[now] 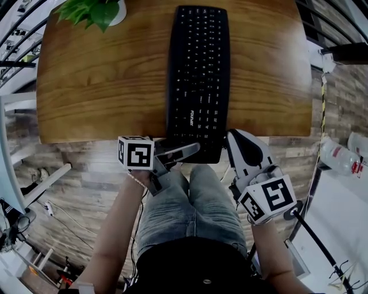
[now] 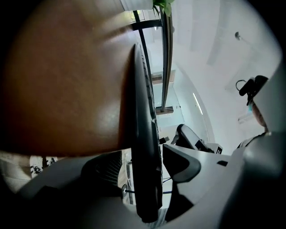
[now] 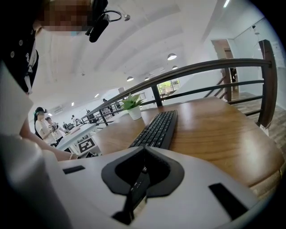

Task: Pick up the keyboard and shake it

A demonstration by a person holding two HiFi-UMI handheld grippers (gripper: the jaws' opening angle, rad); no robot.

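We see a wooden surface (image 1: 98, 86) on a plank floor (image 1: 86, 166). A dark railing (image 3: 210, 66) runs behind it, under ceiling lights (image 3: 172, 57).

1 keyboard (image 1: 198, 74), 1 potted plant (image 1: 92, 11) and 1 worktop (image 1: 103, 80) are counted. 2 sets of tongs are seen: the left tongs (image 1: 192, 150) and the right tongs (image 1: 233, 139). 1 bottle (image 1: 338, 156) and 1 railing (image 3: 201, 67) are also noted.

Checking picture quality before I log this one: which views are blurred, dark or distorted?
Head view: sharp, but the table edges bow from the wide lens. Left gripper view: keyboard and table close, dark and soft against a blown-out background. Right gripper view: keyboard sharp, near jaws soft, ceiling bright.
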